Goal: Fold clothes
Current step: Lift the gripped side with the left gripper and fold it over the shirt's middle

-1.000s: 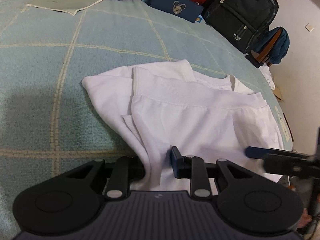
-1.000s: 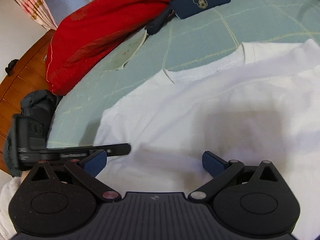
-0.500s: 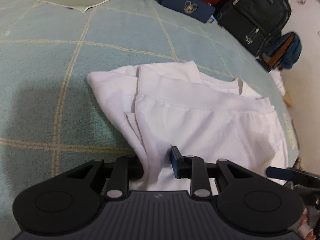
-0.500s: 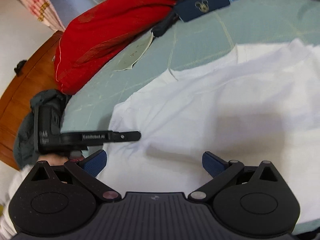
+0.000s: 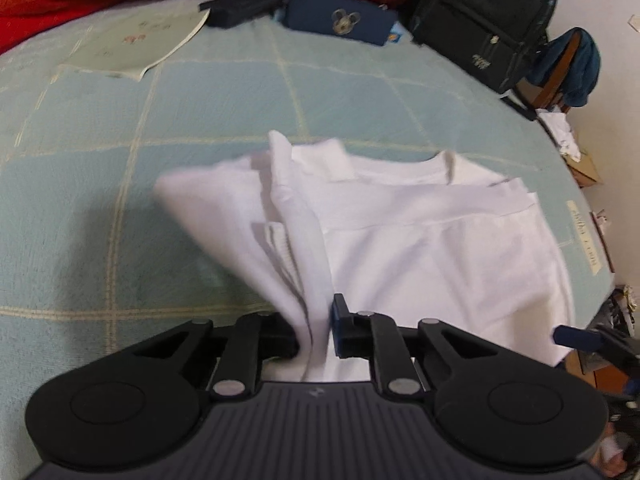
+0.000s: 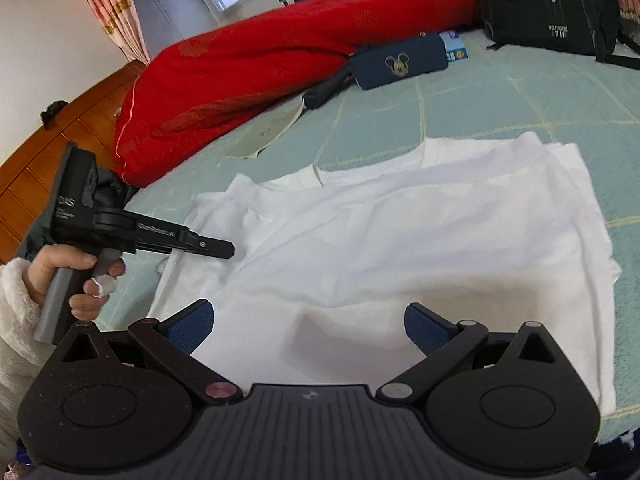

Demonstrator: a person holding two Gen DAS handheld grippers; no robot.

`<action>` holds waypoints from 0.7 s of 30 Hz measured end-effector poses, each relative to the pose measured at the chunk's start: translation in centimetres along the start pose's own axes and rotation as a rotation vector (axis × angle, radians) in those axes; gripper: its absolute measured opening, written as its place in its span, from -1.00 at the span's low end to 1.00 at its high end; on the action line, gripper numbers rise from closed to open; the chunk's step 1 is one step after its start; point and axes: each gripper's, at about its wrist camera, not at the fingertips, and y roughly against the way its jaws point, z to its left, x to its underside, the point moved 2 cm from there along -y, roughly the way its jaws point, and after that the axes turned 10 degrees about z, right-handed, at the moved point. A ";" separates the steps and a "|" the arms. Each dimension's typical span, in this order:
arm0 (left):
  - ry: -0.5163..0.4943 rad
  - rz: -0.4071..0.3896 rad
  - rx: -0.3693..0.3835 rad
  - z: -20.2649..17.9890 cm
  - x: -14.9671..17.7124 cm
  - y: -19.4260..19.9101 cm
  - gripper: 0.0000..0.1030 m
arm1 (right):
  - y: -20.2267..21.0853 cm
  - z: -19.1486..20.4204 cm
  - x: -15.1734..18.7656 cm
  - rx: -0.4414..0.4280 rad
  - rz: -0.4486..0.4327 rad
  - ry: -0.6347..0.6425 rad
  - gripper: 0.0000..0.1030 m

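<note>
- Pinching soft white shirt [image 5: 420,248] cloth, my left gripper [image 5: 316,332] has just narrowed on a bunched fold, lower centre;
- my right gripper [image 6: 306,326] gapes wide, ribbed blue pads [image 6: 424,326] bare.

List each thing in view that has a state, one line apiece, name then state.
left gripper: shut on a pinched-up fold of the shirt, jaws having just closed further.
right gripper: open, nothing between its pads.
white shirt: partly folded on the bed, one edge lifted.
pencil case: closed, lying flat.
backpack: zipped, upright.
booklet: closed, flat.
</note>
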 end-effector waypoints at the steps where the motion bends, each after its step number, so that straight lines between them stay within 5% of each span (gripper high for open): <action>1: -0.006 -0.002 0.003 -0.5 -0.1 0.3 -0.74 | 0.1 -0.2 0.1 -0.001 -0.006 0.002 1.00; 13: -0.059 -0.020 -0.001 -6.7 -1.8 2.1 -0.74 | 2.7 -2.2 1.8 -0.031 -0.083 0.013 1.00; 21: -0.035 -0.038 0.080 -10.4 -3.7 2.6 -0.74 | 4.6 -3.4 3.2 -0.038 -0.133 0.014 1.00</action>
